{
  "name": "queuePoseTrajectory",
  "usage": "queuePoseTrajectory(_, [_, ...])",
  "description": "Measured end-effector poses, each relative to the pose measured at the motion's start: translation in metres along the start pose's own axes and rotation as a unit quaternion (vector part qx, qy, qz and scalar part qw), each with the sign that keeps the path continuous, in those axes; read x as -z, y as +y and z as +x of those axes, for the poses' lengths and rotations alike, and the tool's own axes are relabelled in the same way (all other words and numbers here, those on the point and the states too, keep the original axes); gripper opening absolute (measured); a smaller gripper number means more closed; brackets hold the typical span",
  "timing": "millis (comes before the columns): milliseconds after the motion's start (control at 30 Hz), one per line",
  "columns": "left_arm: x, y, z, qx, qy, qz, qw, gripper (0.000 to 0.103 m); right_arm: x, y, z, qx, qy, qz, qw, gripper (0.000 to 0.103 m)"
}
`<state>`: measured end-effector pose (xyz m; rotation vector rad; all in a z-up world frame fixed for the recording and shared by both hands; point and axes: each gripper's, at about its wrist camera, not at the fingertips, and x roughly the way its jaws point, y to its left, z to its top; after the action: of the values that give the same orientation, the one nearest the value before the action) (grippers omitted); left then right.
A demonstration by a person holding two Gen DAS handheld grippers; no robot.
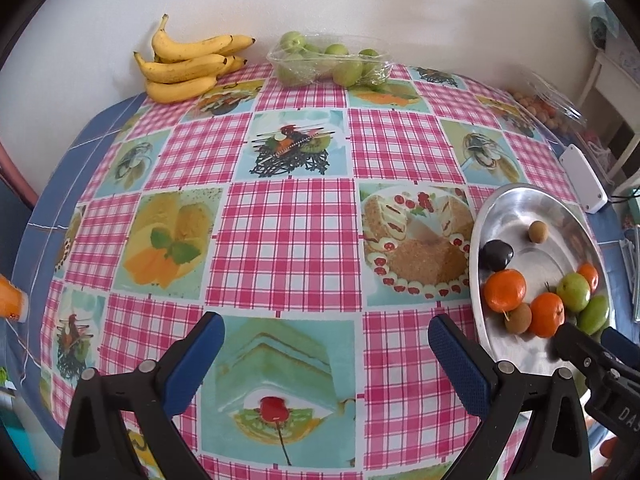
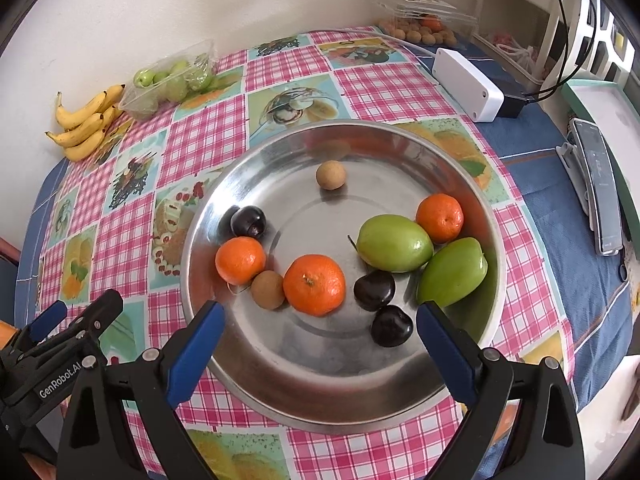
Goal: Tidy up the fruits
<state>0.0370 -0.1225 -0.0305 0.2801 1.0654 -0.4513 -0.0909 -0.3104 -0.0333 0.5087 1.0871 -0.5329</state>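
Both grippers spread wide, gripping nothing: right gripper (image 2: 320, 344) poised over near rim of steel bowl (image 2: 400, 408), left gripper (image 1: 326, 354) left of bowl above tablecloth (image 1: 288, 240). Mixed in bowl: tangerines (image 2: 314, 285), green fruits (image 2: 394, 243), dark plums (image 2: 391, 326), brown longans (image 2: 268, 289). Sorting stage unclear; any pick needs a clean straddle.

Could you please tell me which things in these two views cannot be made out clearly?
- Clear box of small brown fruit at the table's far corner: right wrist view, too small and far to name or count.
- Two of the three dark plums in the metal bowl: left wrist view, hidden behind the right gripper.
- Orange thing: left wrist view, cut off by the left edge.
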Motion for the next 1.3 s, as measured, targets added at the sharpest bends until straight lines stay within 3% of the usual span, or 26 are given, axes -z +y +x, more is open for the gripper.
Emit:
queuePoseTrajectory(567, [0.018, 0.035, -0.018, 0.024, -0.009, -0.042, 0.9988, 0.103, 0.025, 0.01, -0.011, 0.003, -0.012, -0.01, 1.0, 0.097])
queuePoseTrajectory(700, [0.025, 0.034, -0.024, -0.015, -0.018, -0.021, 0.9995, 0.103, 0.031, 0.009, -0.014, 0.002, -0.013, -0.008, 1.0, 0.097])
queuePoseTrajectory(900, [0.04, 0.037, -0.025, -0.039, -0.003, -0.011, 0.9992, 0.103, 0.041, 0.009, -0.016, 0.001, -0.012, -0.007, 1.0, 0.097])
queuePoseTrajectory(1300, [0.061, 0.05, -0.037, -0.039, -0.003, -0.042, 0.9983, 0.103, 0.058, 0.012, -0.02, 0.004, -0.007, -0.015, 1.0, 0.097])
